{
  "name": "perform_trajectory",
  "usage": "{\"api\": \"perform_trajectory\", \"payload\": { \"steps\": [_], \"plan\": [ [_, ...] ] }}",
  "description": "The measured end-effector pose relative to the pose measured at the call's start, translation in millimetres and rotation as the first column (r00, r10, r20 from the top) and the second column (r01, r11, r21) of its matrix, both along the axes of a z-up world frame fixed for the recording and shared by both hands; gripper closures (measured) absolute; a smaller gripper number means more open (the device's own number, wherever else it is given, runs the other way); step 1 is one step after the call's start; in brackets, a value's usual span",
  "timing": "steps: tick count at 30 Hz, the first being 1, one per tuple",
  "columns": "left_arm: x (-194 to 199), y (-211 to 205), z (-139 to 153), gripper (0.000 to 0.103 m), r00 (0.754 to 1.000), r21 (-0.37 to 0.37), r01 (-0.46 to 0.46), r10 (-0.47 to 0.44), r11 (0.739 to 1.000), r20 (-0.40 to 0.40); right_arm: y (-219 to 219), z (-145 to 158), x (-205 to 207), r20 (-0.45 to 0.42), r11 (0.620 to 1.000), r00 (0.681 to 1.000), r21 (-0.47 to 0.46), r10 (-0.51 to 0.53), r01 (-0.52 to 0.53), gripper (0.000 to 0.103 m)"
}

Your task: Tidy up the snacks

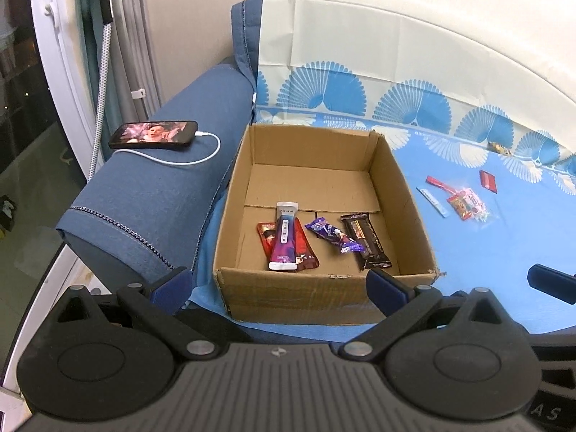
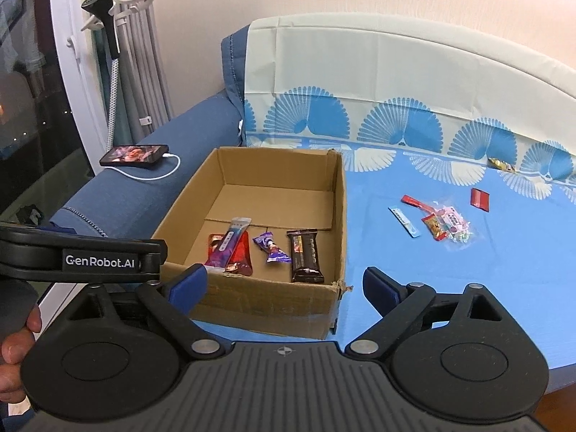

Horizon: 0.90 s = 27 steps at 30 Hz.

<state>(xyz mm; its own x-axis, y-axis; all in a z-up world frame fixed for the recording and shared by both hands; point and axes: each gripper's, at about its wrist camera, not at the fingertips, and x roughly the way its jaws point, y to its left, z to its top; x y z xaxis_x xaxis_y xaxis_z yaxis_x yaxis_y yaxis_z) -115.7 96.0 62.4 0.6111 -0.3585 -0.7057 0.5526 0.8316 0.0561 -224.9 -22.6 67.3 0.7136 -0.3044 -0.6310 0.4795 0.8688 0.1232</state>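
Observation:
An open cardboard box (image 1: 410, 194) (image 2: 340, 198) sits on a blue cloth. Inside lie a white-and-purple stick pack (image 1: 284, 237) (image 2: 228, 246) across a red packet (image 1: 306, 252) (image 2: 242, 253), a purple wrapped candy (image 1: 333, 237) (image 2: 271, 248) and a brown chocolate bar (image 1: 365, 246) (image 2: 305, 255). Several loose snacks (image 1: 464, 201) (image 2: 441, 221) are scattered on the cloth right of the box. My left gripper (image 1: 277, 286) stands open before the box's near wall, nothing between its fingers. My right gripper (image 2: 284, 288) is open too, empty, near the box's front right corner.
A phone (image 1: 154, 134) (image 2: 135, 154) on a white charging cable rests on the blue sofa arm (image 1: 151, 198) left of the box. A red packet (image 1: 488, 180) (image 2: 480, 198) and a gold candy (image 1: 498, 148) (image 2: 500, 165) lie farther back. A hand (image 2: 14, 345) holds the left gripper's body.

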Motion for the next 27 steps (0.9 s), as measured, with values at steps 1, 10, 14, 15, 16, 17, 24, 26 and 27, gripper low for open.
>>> {"api": "perform_trajectory", "payload": {
  "steps": [1,10,14,15,16,17,24,26,27],
  "plan": [
    [-2,1,0,0.0,1.0,0.0,0.001,-0.001,1.0,0.001,2,1,-1,0.001,1.0,1.0,-0.002,0.005,-0.005,0.008],
    [-9,6,4,0.0,1.0,0.0,-0.001,0.001,1.0,0.022,8,5,-5,0.007,1.0,1.0,-0.013,0.013,-0.012,0.004],
    [-11,8,5,0.0,1.0,-0.002,-0.002,0.002,1.0,0.024,10,6,-6,0.01,1.0,1.0,-0.013,0.009,-0.009,0.0],
    [-12,8,5,0.0,1.0,-0.002,-0.003,0.003,1.0,0.027,10,6,-6,0.011,1.0,1.0,-0.013,0.009,-0.009,0.0],
    [-12,9,5,0.0,1.0,-0.003,-0.002,0.002,1.0,0.028,10,7,-7,0.013,1.0,1.0,-0.014,0.009,-0.009,0.0],
    [-12,9,6,0.0,1.0,-0.003,-0.002,0.002,1.0,0.03,10,7,-7,0.014,1.0,1.0,-0.014,0.009,-0.009,0.0],
    [-14,8,7,0.0,0.999,0.001,0.001,-0.002,1.0,0.035,10,7,-9,0.019,1.0,1.0,-0.012,0.007,-0.007,0.0],
    [-15,7,8,0.0,0.999,0.004,0.006,-0.006,1.0,0.039,9,7,-10,0.021,1.0,1.0,-0.01,0.005,-0.004,0.0],
    [-16,6,8,0.0,0.999,0.006,0.006,-0.006,1.0,0.042,9,7,-11,0.023,1.0,1.0,-0.009,0.002,-0.002,0.0]
  ]
}}
